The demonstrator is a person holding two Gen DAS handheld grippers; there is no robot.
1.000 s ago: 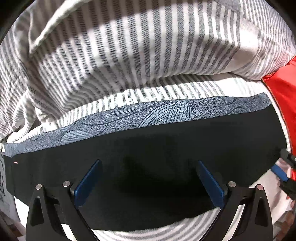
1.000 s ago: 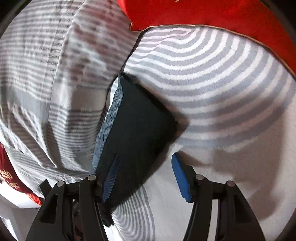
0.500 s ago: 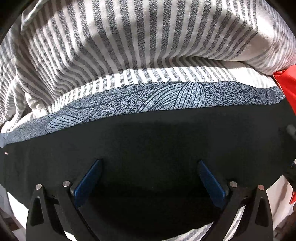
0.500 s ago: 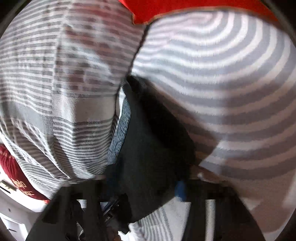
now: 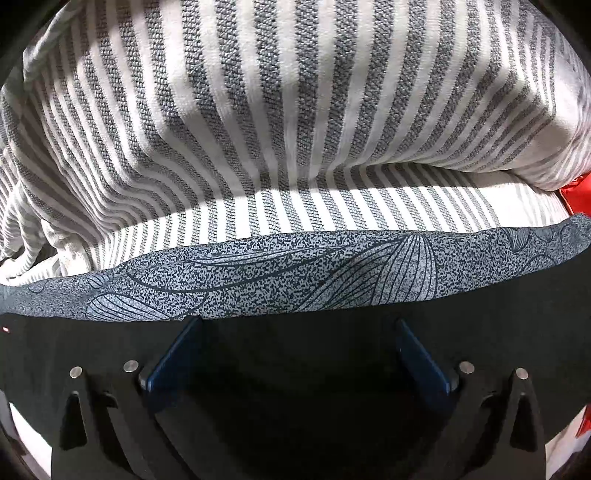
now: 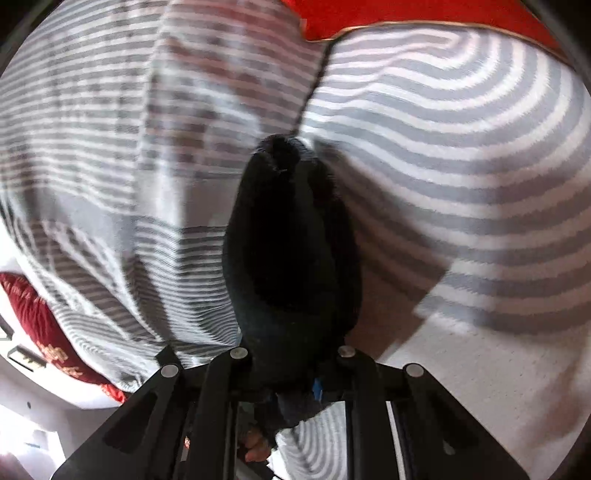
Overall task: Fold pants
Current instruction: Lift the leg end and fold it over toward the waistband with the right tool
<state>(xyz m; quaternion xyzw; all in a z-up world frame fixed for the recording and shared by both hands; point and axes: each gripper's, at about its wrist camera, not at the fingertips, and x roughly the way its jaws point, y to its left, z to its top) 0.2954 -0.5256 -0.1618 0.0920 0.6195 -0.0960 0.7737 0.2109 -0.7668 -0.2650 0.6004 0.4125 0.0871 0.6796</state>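
The black pants (image 5: 295, 398) with a grey leaf-print band (image 5: 295, 280) lie folded on the striped bed. My left gripper (image 5: 295, 343) is open, its blue pads (image 5: 173, 354) resting over the black cloth just below the band. My right gripper (image 6: 291, 373) is shut on the end of the pants (image 6: 288, 258), which bunch up dark between its fingers and lift off the sheet.
A grey-and-white striped duvet (image 5: 277, 110) is heaped just beyond the pants. The striped sheet (image 6: 461, 147) spreads to the right. A red blanket (image 6: 388, 14) lies at the far edge, another red cloth (image 6: 48, 332) at lower left.
My right gripper closed on the end of the pants and raised it. My left gripper slid forward over the black cloth toward the printed band.
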